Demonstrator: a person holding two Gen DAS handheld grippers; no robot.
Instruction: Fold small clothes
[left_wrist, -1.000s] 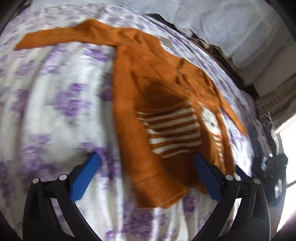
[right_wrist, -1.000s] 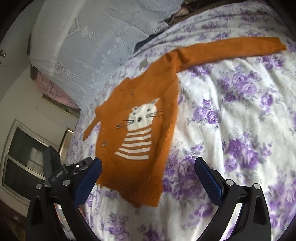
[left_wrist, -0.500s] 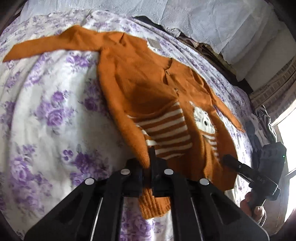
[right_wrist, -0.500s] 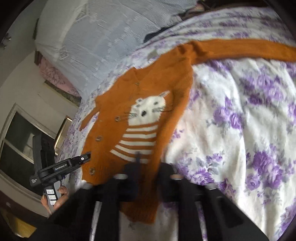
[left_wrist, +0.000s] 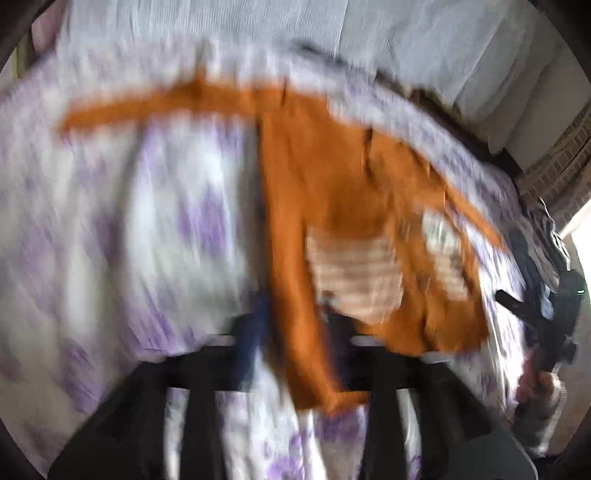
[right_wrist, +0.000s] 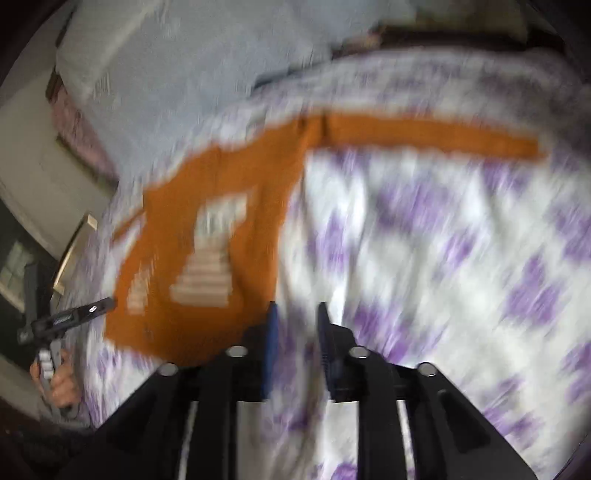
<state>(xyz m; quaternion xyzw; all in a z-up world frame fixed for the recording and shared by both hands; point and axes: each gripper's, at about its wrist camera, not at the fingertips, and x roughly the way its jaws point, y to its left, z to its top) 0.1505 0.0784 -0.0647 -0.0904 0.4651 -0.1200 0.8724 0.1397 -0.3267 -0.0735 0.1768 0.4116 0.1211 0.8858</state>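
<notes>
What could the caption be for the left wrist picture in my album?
Left gripper pinching the hem of an orange cat sweater on a purple-flowered bedsheet, blurred.

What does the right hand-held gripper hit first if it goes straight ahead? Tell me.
Probably the white bedsheet with purple flowers. The right hand-held gripper points at bare sheet just right of the orange knitted cat cardigan, its nearly closed fingers apparently empty. Motion blur leaves depth uncertain.

The sweater (left_wrist: 325, 192) lies on the bedsheet (left_wrist: 129, 221), one sleeve (right_wrist: 424, 136) stretched out sideways. A pillow (right_wrist: 184, 66) sits behind it (at the head of the bed). The left gripper (left_wrist: 291, 325) grips the sweater's hem; the right gripper (right_wrist: 295, 332) is just beside it.
</notes>
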